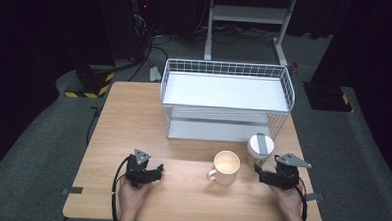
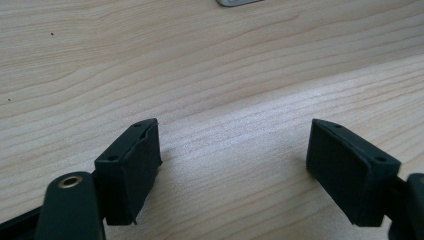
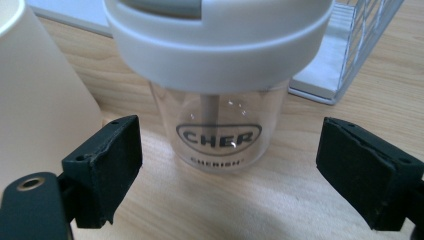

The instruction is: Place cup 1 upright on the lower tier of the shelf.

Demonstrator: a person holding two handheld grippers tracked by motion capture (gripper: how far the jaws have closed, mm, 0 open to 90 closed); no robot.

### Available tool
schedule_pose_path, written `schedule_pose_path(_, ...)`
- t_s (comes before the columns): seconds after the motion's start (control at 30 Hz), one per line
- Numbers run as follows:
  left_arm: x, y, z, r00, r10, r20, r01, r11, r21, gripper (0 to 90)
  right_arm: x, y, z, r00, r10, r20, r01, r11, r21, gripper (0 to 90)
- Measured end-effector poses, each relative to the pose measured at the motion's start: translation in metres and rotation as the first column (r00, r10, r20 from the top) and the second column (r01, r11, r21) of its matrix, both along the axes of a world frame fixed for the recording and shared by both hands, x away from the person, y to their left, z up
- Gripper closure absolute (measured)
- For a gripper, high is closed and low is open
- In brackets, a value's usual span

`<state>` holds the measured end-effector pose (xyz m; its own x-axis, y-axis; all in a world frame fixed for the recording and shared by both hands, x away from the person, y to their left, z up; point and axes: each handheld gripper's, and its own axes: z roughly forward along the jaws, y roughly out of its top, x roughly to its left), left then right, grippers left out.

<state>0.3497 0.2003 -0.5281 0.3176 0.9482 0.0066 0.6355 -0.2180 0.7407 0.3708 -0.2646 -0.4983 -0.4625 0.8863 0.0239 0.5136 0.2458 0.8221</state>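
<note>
A clear plastic cup with a white lid stands upright on the wooden table, just in front of the wire rack. In the right gripper view the clear cup stands a little ahead of my right gripper, whose jaws are open wide and empty. A cream mug stands left of the cup, its side close to the right gripper's left jaw. My left gripper rests low over bare table at the front left; in its own view the left gripper is open and empty.
A white wire rack with two shelves stands at the back middle of the table; its corner is behind the cup. Bare wood lies between the left gripper and the mug. Beyond the table are a dark floor, cables and a white stand.
</note>
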Motion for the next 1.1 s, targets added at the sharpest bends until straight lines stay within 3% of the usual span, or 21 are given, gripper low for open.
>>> schedule_pose_path(0.33,0.0,0.0,0.0,1.0,0.0,0.0,0.0,1.0,0.001,21.9,0.012,0.007,0.002,0.9999,-0.008,-0.009,0.008,0.9998,0.02,11.2)
schedule_pose_path(0.77,0.0,0.0,0.0,1.0,0.003,0.001,-0.003,1.0,0.001,21.6,0.023,0.017,0.0,0.9999,0.001,0.016,-0.001,1.0,-0.002,12.8)
schedule_pose_path(1.1,0.0,0.0,0.0,1.0,0.001,0.0,-0.001,1.0,0.002,21.6,0.032,0.025,0.0,0.9999,-0.009,0.009,0.009,0.9998,-0.018,15.3)
